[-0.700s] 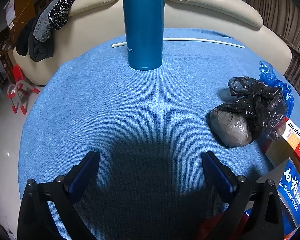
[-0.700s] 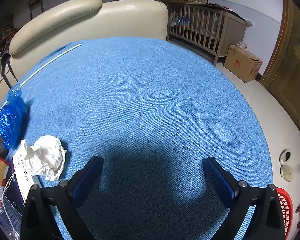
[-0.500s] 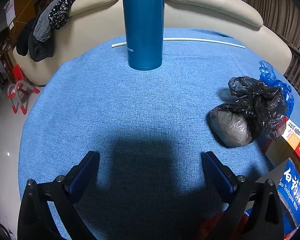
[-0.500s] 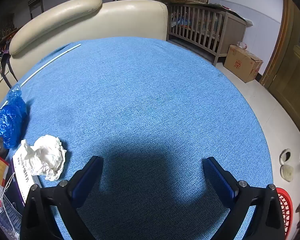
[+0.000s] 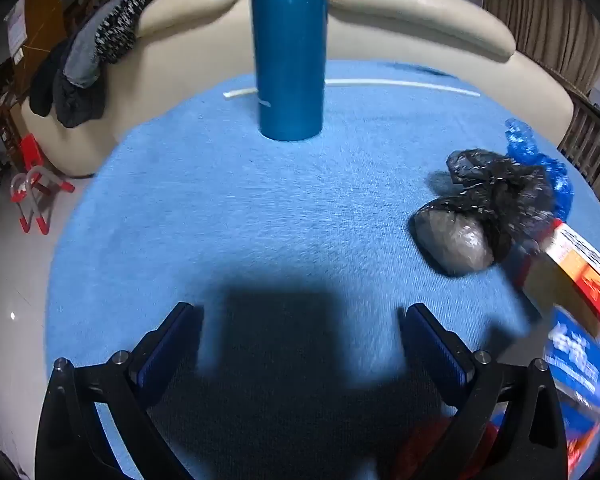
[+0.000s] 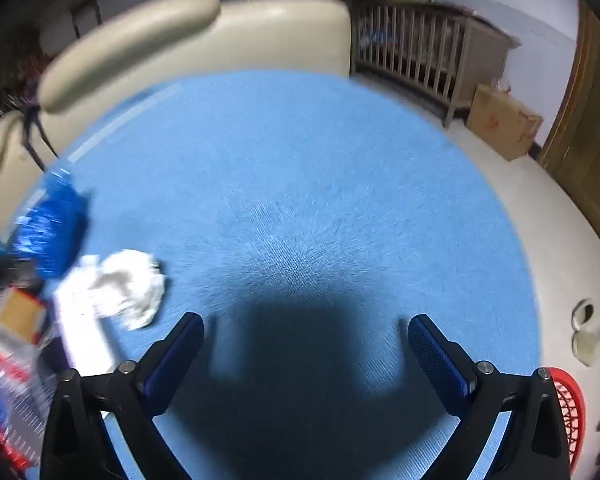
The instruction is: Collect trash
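We hold both tongs wide, empty — left gripper (image 5: pixel 300 320), right gripper (image 6: pixel 304 330) over blue table (image 5: pixel 260 208). Trash untouched: black bag (image 5: pixel 476 216) right of left gripper, tissue (image 6: pixel 128 288) left of right. Step, we judge — approach. Next: centre fingers on one piece, close.

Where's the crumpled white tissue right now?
In the right wrist view, the tissue lies on the blue tablecloth, left of the gripper, just below the blue plastic bag.

A cream sofa (image 5: pixel 420 20) backs the blue-clothed table (image 6: pixel 320 200), with a wooden crib (image 6: pixel 428 60) on pale floor tiles (image 6: pixel 540 216).
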A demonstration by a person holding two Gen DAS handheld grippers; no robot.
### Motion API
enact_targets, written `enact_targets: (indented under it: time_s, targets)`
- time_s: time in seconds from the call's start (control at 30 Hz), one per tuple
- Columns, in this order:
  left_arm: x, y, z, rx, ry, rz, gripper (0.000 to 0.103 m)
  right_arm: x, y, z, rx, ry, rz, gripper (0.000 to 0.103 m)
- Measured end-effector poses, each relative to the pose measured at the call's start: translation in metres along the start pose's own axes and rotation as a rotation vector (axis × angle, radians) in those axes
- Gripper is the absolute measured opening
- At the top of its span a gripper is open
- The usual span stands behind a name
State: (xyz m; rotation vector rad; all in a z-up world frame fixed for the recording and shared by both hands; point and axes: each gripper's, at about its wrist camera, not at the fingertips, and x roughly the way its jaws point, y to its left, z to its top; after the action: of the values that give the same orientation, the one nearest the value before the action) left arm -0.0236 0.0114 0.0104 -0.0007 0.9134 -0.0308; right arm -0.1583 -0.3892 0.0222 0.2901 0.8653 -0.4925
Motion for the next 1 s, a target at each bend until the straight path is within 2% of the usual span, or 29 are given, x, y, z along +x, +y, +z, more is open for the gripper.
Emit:
enact_targets:
  time_s: [0.23, 0.33, 0.47, 0.53, 0.67, 0.87, 1.0]
  targets:
    - [-0.075, 0.000, -0.024, 0.047, -0.157, 0.015, 0.103, -0.090, -0.008, -0.035, -0.011, -0.146, 0.063, 0.103]
    - [-0.107, 0.001, -0.031, 0.048, -0.223, 0.029, 0.103, -0.117, -0.004, -0.048, 0.000, -0.169, 0.112, 0.103]
    - [-0.144, 0.002, -0.039, 0.046, -0.271, 0.020, 0.103, -0.143, -0.001, -0.075, -0.002, -0.198, 0.151, 0.103]
    - [-0.161, 0.001, -0.045, 0.057, -0.279, 0.006, 0.103, -0.157, 0.001, -0.091, -0.005, -0.208, 0.178, 0.103]
    - [-0.176, -0.002, -0.060, 0.066, -0.250, -0.090, 0.103, -0.178, 0.006, -0.118, -0.011, -0.210, 0.221, 0.103]
    - [-0.193, -0.013, -0.095, 0.100, -0.246, -0.128, 0.103, -0.197, 0.009, -0.150, -0.022, -0.218, 0.252, 0.103]
    - [-0.193, -0.020, -0.105, 0.121, -0.250, -0.130, 0.103, -0.202, 0.009, -0.154, -0.023, -0.234, 0.244, 0.103]
